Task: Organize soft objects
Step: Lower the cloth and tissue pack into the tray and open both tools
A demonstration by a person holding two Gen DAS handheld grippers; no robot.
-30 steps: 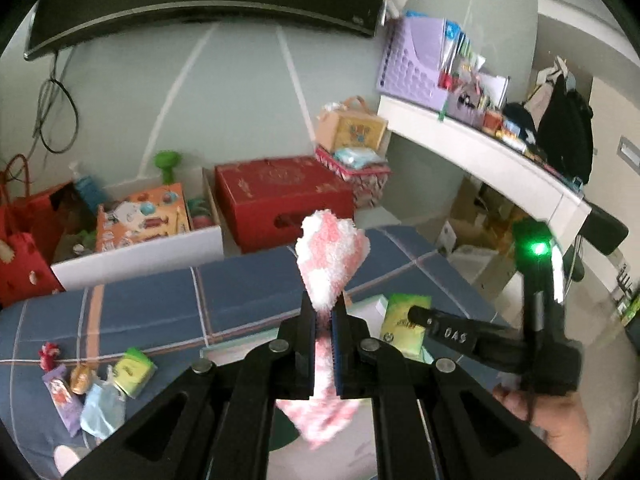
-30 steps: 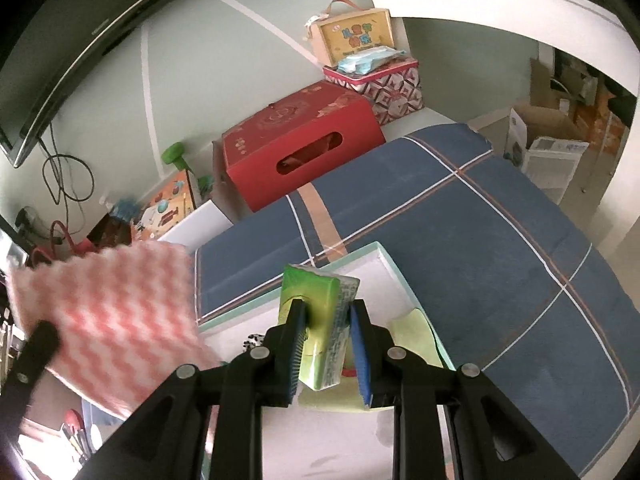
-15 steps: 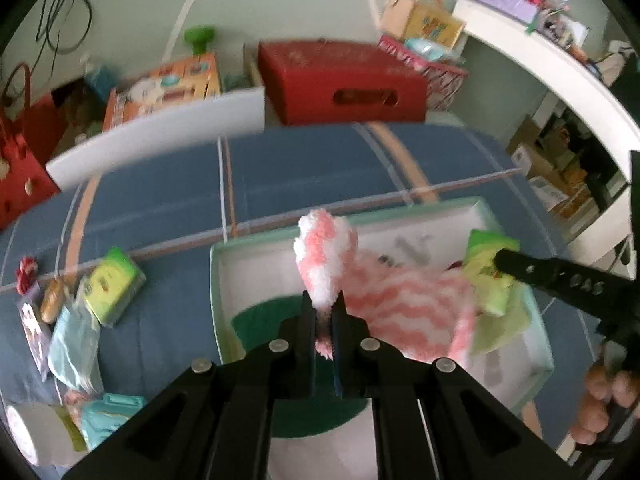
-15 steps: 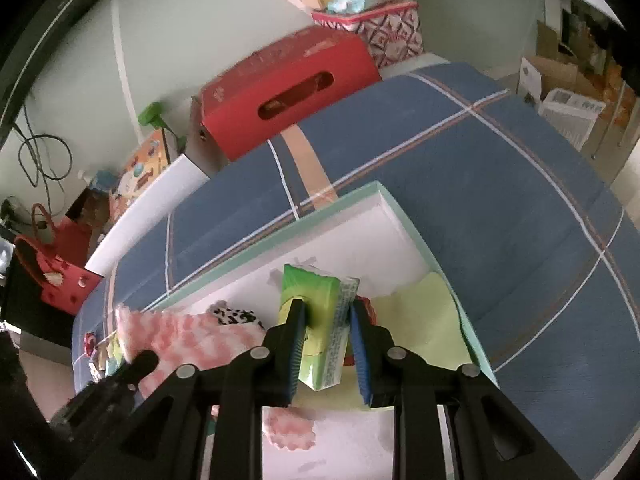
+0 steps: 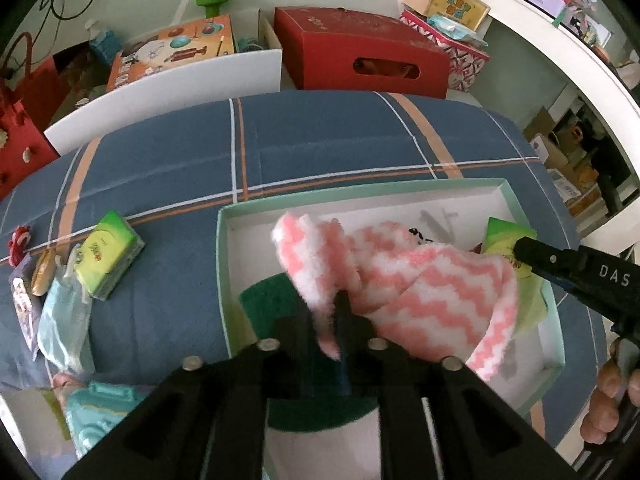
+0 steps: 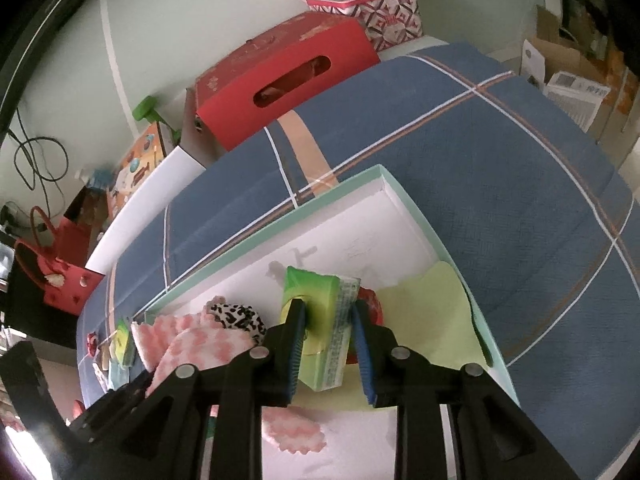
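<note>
The bed [image 5: 320,148], covered in a blue plaid sheet, carried an open box [image 5: 360,194] with a mint-green rim, and more boxes stood along the wall behind it. A second earlier I had held both grippers high above the bed; by this moment I had lowered both into the box. My left gripper [image 5: 326,326] had just been opening: its jaws stood slightly parted, and the pink-and-white cloth [image 5: 420,280] lay slumped across the box floor with one corner between them, no longer clamped. My right gripper [image 6: 326,346] had also begun to part around the green tissue pack [image 6: 320,320]; the left pad touched it, while a gap showed at the right pad, so I judged the hold loosened. The pack sat low in the box over a yellow-green cloth [image 6: 424,312]. I judged both items delivered. A second green pack [image 5: 106,256] and other small packets [image 5: 60,320] lay on the sheet outside the box, so sorting was not finished.
</note>
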